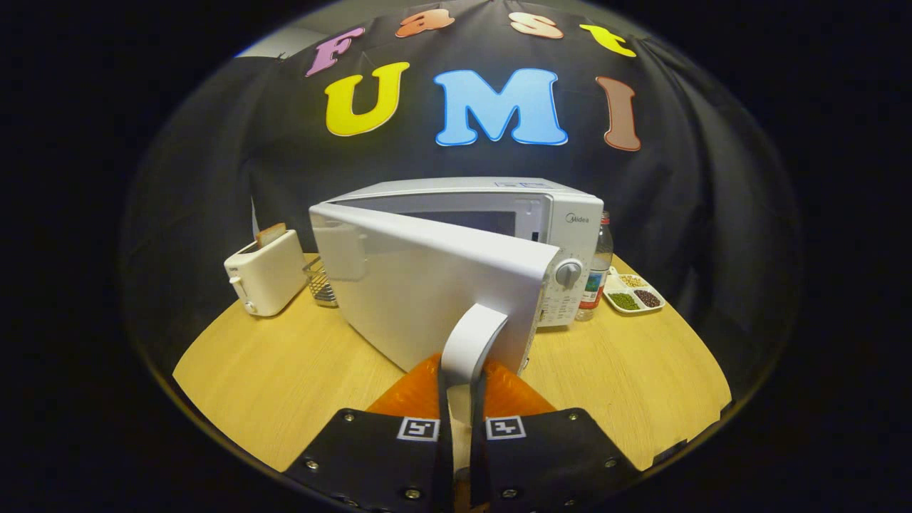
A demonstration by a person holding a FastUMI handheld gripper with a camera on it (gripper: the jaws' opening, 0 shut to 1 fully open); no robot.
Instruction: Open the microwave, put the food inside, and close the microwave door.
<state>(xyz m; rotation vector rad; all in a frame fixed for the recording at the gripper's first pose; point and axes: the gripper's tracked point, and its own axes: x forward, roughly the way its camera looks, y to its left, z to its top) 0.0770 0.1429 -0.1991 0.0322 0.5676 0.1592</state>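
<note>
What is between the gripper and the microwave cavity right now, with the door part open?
The microwave door itself. The gripper is shut on the door handle, and the half-swung door panel screens most of the microwave opening beyond the fingers. It must swing wider before anything can go in.

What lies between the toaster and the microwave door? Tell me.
In the gripper view, a small wire basket stands on the table between the toaster and the open microwave door, whose handle the gripper clamps.
</note>
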